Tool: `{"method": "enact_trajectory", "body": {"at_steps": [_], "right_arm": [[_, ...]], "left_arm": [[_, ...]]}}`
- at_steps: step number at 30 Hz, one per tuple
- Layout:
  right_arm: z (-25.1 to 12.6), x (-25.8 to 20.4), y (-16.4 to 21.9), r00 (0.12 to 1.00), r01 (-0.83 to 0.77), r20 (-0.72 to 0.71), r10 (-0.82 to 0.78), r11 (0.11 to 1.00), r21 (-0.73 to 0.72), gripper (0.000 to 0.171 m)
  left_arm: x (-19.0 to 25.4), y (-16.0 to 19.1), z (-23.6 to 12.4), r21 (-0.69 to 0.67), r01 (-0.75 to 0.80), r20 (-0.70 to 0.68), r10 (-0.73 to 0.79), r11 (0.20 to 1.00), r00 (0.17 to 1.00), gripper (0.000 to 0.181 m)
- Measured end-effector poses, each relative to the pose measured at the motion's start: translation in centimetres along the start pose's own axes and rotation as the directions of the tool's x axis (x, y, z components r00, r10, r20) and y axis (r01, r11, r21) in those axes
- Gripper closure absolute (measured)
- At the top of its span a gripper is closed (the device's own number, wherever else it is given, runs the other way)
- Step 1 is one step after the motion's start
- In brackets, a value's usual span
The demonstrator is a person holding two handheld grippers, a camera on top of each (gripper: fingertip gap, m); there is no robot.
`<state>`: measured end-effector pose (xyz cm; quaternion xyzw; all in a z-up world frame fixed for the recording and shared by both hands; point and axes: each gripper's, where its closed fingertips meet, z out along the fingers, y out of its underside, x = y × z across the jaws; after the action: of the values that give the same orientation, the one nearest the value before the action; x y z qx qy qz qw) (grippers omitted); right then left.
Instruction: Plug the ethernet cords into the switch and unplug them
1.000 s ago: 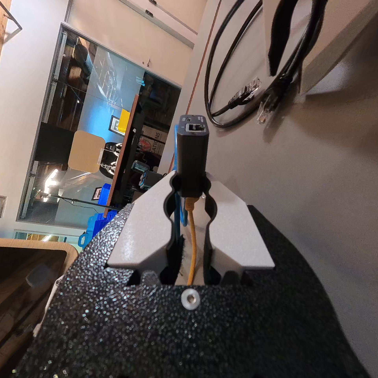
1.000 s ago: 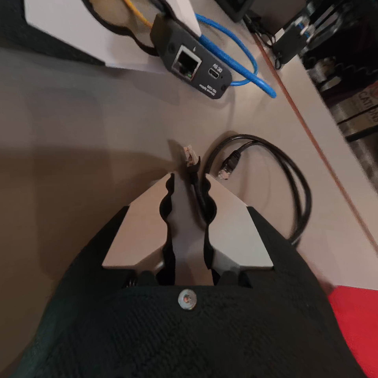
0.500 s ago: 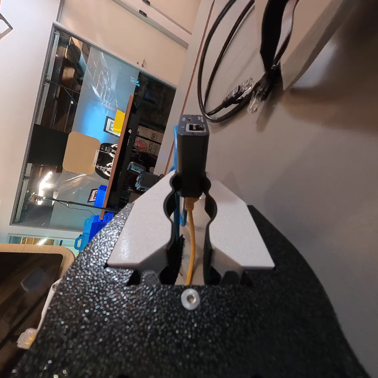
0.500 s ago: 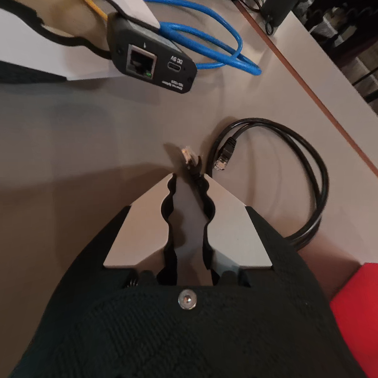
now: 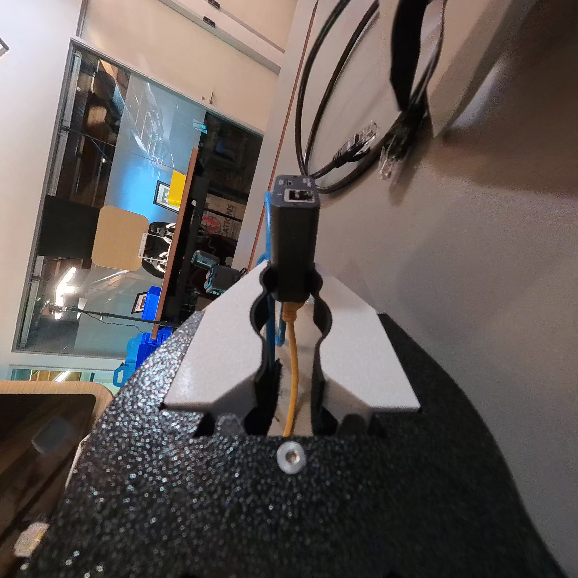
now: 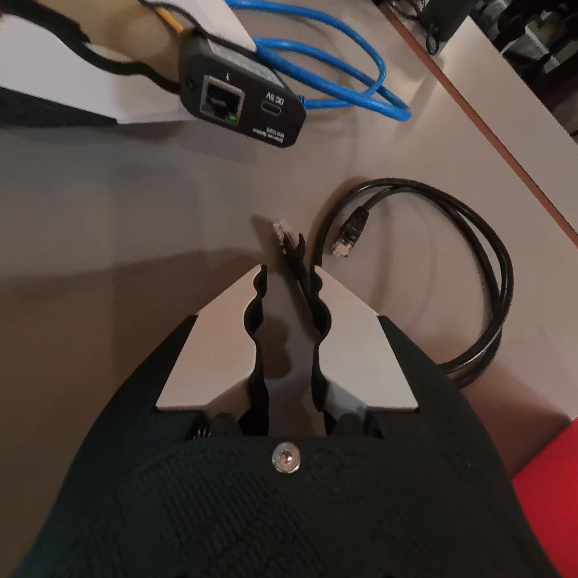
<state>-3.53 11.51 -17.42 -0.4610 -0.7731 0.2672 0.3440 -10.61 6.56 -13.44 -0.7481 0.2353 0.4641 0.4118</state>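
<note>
My left gripper (image 5: 292, 275) is shut on the near end of the black switch (image 5: 294, 237), which also shows in the right wrist view (image 6: 240, 97). A yellow cord (image 5: 292, 350) is plugged into the end inside the jaws. The switch's open port (image 6: 222, 101) faces my right gripper (image 6: 287, 270). That gripper is open. The black cord's clear plug (image 6: 283, 231) sticks out just past its tips. The cord runs between the jaws along the right finger (image 6: 341, 312). The cord's other plug (image 6: 347, 234) and its coil (image 6: 488, 281) lie on the table to the right.
A blue cord (image 6: 344, 62) loops on the grey table (image 6: 125, 194) behind the switch. The table's brown edge (image 6: 488, 125) runs along the far right, with dark gear (image 6: 444, 18) beyond it. A red thing (image 6: 550, 488) lies at the near right. My right fingertips sit around 10 cm from my left ones.
In the right wrist view the switch and left gripper have shifted left and grown larger. The plug is slightly closer to the port. Neither gripper's jaws changed.
</note>
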Motion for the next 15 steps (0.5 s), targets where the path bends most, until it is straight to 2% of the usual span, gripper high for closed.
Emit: {"method": "enact_trajectory", "body": {"at_steps": [2, 5, 9, 15], "right_arm": [[0.02, 0.13, 0.13, 1.0, 0.005, -0.006, -0.005, 1.0, -0.006, 0.148], [0.24, 0.93, 0.51, 0.998, 0.019, -0.065, -0.021, 0.999, -0.032, 0.162], [0.5, 1.01, 0.38, 0.997, -0.004, -0.071, 0.002, 0.999, -0.032, 0.163], [0.54, 0.9, 0.41, 0.991, -0.135, -0.016, 0.135, 0.99, -0.027, 0.163]], "left_arm": [[-0.02, 0.0, 0.0, 0.0, -0.001, -0.001, 0.001, 1.0, 1.0, 0.159], [-0.04, 0.02, -0.01, -0.001, -0.005, -0.001, 0.005, 1.0, 1.0, 0.159], [-0.3, -0.1, -0.19, 0.001, -0.017, 0.011, 0.017, 1.0, 1.0, 0.159], [-0.31, -0.24, -0.4, -0.004, -0.109, 0.029, 0.109, 0.994, 0.994, 0.16]]}}
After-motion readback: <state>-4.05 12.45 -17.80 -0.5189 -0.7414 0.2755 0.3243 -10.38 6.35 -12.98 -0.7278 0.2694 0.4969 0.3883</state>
